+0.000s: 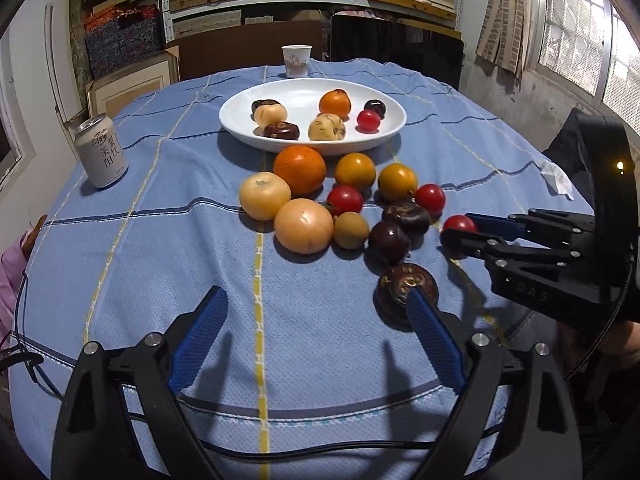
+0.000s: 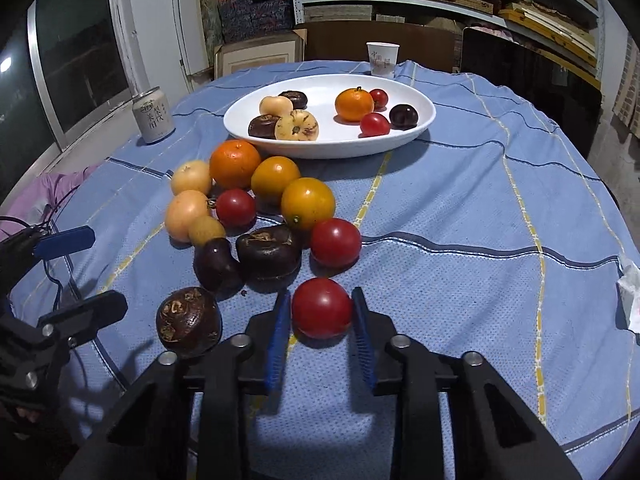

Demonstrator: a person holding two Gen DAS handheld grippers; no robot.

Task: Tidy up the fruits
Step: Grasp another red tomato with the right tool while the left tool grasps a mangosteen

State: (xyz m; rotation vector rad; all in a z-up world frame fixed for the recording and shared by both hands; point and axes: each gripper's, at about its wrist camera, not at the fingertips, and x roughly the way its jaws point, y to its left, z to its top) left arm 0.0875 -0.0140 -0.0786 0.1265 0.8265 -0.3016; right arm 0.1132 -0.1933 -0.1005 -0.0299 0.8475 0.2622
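Right wrist view: a red tomato (image 2: 322,307) lies on the bench (image 2: 460,288) directly between the blue pads of the right gripper (image 2: 320,308). The jaws are drawn in on it, one pad at each flank, so it reads as pinched, though firm contact on the left pad is hard to confirm. The fruit is round, with no long axis to align to. The white plate (image 2: 416,128) lies ahead and slightly left, past the loose fruit cluster; any carry would have to pass over or beside that cluster.

Left wrist view: the left gripper (image 1: 316,300) stands with jaws spread wide and nothing between them. A dark brown, rough-skinned fruit (image 1: 400,284) sits at the tip of its right finger (image 1: 432,328), touching or just beside it; which, cannot be determined. This fruit is nearer the left gripper than any other piece.

Hidden or unclear: the underside of the tomato and its contact with the cloth; the species of the dark fruits; the plate's far rim behind its contents. The holder's hands are almost wholly out of frame.
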